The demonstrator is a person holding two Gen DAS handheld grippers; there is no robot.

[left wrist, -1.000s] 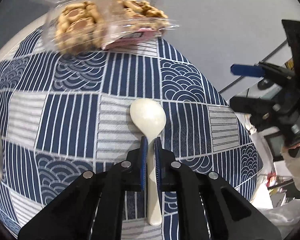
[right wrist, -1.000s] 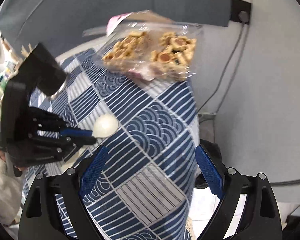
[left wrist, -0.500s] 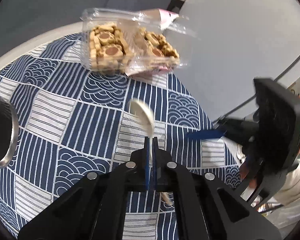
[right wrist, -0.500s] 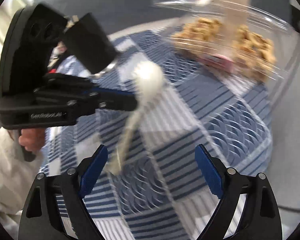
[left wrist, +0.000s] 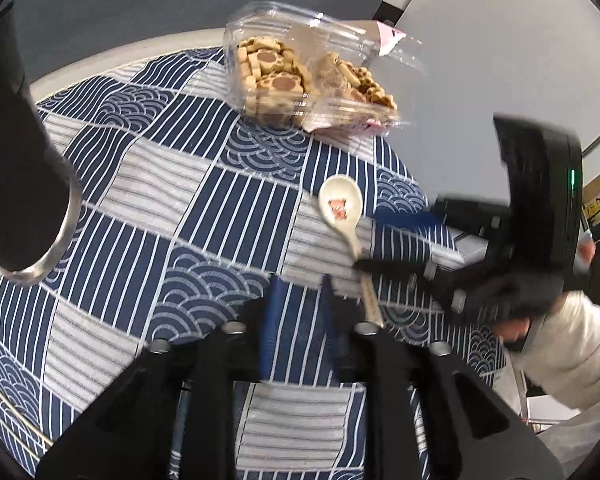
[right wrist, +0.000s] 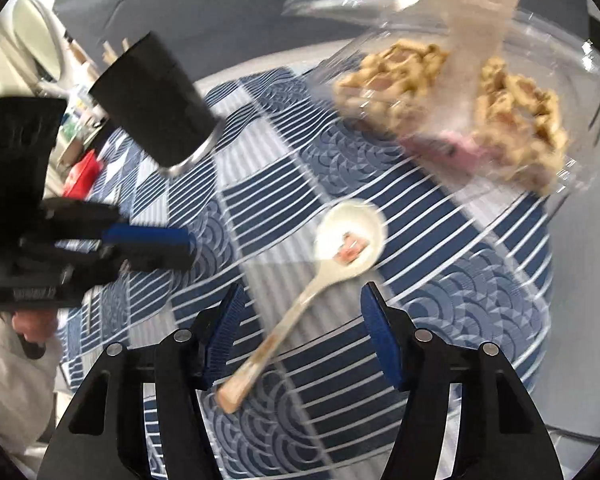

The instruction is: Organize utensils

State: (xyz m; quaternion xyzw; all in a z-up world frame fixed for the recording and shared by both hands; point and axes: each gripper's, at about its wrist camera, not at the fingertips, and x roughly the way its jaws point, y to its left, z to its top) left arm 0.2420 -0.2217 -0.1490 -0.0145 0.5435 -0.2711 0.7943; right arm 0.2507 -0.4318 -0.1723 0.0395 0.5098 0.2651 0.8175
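Note:
A cream ceramic spoon (left wrist: 340,204) (right wrist: 350,236) with a pink picture in its bowl lies bowl-up on the blue-and-white patterned tablecloth (left wrist: 228,216). My left gripper (left wrist: 300,284) (right wrist: 186,248) sits just left of the handle. Its jaws are opening and nothing is between them. My right gripper (right wrist: 303,296) (left wrist: 368,240) straddles the spoon's handle. Its jaws are closing, and the pads stand apart from the handle on both sides. A black cup (left wrist: 28,200) (right wrist: 156,104) with a metal rim stands further left on the cloth.
A clear plastic box of cookies (left wrist: 300,80) (right wrist: 460,92) sits at the far edge of the round table. A red object (right wrist: 82,176) lies beyond the cup. The table's edge drops off close to the right of the spoon. A white sleeve (left wrist: 560,352) is behind the right gripper.
The left gripper has let go of the spoon and drawn away to the left. The spoon now lies bowl-up on the cloth. The right gripper has come over its handle, jaws narrowing.

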